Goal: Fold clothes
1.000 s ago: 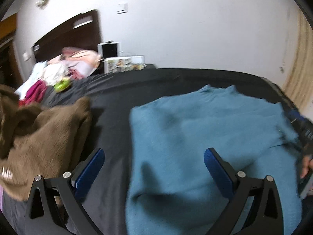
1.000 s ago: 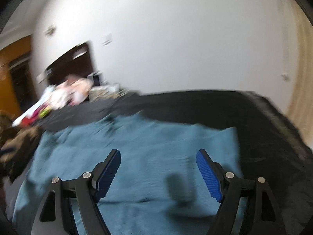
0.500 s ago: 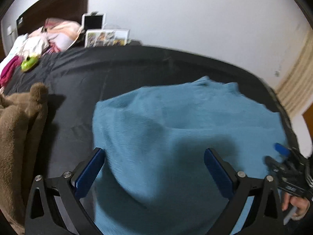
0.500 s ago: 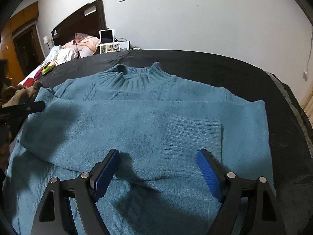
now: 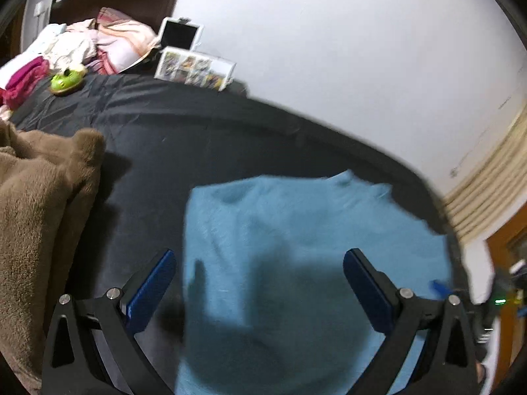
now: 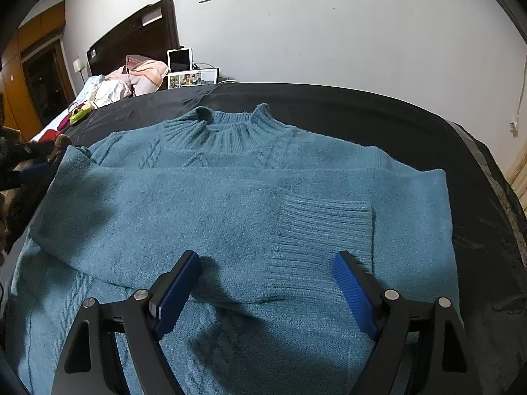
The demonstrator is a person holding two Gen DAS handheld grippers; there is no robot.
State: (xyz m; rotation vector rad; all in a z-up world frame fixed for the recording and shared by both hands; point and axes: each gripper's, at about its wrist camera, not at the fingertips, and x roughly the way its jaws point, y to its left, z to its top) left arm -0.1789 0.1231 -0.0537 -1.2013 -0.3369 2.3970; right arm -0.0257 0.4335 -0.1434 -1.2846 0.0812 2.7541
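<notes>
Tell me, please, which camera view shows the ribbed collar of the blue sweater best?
The right wrist view: the ribbed collar is sharp and faces the camera. The left wrist view shows the blue sweater blurred, with the collar only a vague bump at its far edge.

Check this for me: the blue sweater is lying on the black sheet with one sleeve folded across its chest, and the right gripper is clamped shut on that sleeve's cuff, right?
Not quite. The right gripper is open over the sleeve's cuff, not clamped on it, as the right wrist view shows. The rest holds: the blue sweater lies on the black sheet, sleeve folded across.
</notes>
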